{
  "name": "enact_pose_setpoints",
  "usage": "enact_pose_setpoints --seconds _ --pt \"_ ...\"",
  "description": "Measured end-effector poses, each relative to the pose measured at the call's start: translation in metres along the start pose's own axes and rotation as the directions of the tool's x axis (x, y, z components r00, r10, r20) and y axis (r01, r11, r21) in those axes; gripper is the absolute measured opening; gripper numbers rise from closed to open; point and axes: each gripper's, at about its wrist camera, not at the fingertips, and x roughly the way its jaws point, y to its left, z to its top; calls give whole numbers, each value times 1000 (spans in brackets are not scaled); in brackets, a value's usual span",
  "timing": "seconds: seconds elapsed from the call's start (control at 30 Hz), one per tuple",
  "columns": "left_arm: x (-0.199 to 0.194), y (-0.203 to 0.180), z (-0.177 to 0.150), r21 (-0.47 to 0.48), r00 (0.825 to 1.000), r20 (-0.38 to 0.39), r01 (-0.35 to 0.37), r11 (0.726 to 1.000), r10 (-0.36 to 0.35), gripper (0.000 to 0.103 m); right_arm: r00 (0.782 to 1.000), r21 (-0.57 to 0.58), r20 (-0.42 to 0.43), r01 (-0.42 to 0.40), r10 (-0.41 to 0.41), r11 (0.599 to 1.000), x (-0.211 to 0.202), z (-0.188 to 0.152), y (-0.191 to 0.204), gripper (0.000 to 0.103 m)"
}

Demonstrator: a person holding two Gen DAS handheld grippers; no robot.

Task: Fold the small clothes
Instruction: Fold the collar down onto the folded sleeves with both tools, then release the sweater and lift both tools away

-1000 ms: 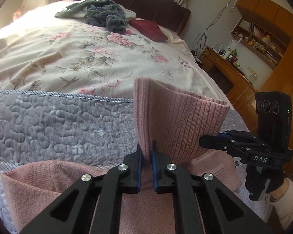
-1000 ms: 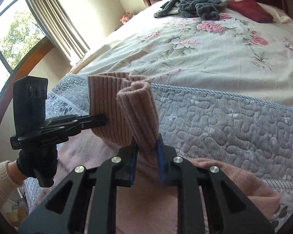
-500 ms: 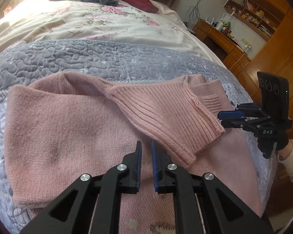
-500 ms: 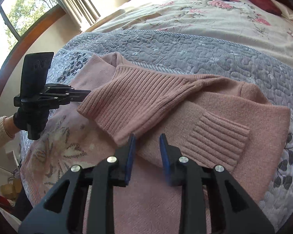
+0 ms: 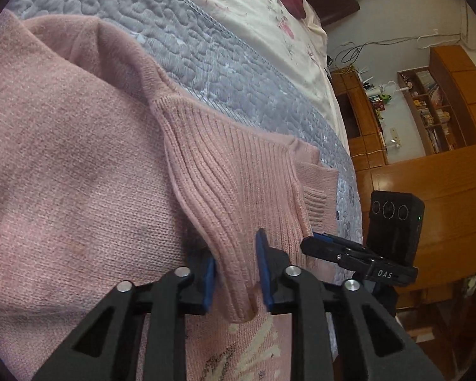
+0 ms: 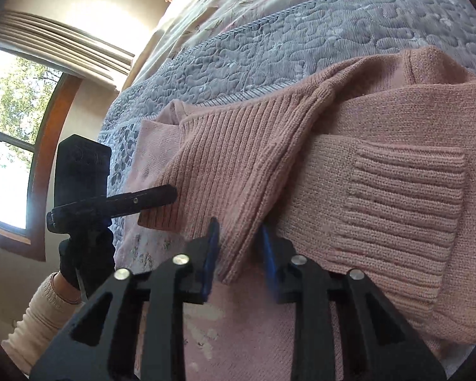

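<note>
A pink knit sweater [image 5: 79, 165] lies spread on the grey quilted bedspread [image 5: 206, 47] of a bed, and its ribbed hem band [image 5: 238, 184] is doubled over on top of the body, with a sleeve cuff [image 6: 406, 209] resting on the body just beside that band. The left gripper [image 5: 236, 273] has its jaws parted to a moderate gap around one corner of the band, the blue pads on either side of the fabric without visibly pinching it. The right gripper [image 6: 239, 254] stands the same way at the band's other corner, jaws apart with the knit between them. Both appear to be either letting go or about to close; which cannot be told. The main risk is the soft rib: if the jaws close on only the top layer, a lift would peel the fold open rather than carry it. If one side bites and the other misses, the band would skew across the sweater and bunch. A pad could also snag loose stitches and drag the band, disturbing the sleeve cuff lying just beside it.
</note>
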Motion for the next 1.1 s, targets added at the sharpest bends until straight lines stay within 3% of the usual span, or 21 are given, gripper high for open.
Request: enact_pose_setpoints --seconds 0.17,0.27,0.37,0.5,0.6,0.63,0.7,0.77,0.9,1.1 --pt "-27 -3 13 23 995 91 44 999 -46 9 999 -22 44 -20 21 1000 -19 -1 5 11" --pt "-23 5 15 31 999 40 7 999 -8 9 1000 -23 15 17 -16 1000 -12 -7 -1 11" --pt "-8 18 3 33 997 -30 -72 997 73 9 998 -12 -21 56 -56 998 5 -16 -11 11" --pt "-10 30 -5 -9 999 -8 -48 999 48 11 996 -40 -12 90 -91 995 5 -20 -8 11" --pt "-25 15 -16 23 989 45 -139 990 137 14 989 -84 22 151 -149 985 -11 -30 8 21" --pt "-35 6 -25 39 983 76 -170 985 167 22 983 -110 54 180 -175 977 -23 -39 16 25" --pt "-59 -11 -52 71 965 140 -233 970 222 38 976 -137 98 209 -196 968 -47 -67 31 39" --pt "-86 -29 -87 118 930 205 -332 936 304 44 961 -157 148 256 -234 954 -73 -105 46 43" --pt "-138 -46 -169 126 822 292 -540 832 489 56 916 -130 214 370 -339 920 -112 -199 65 53" --pt "-200 -34 -275 33 772 286 -600 799 568 57 923 30 220 317 -316 948 -145 -315 71 53"
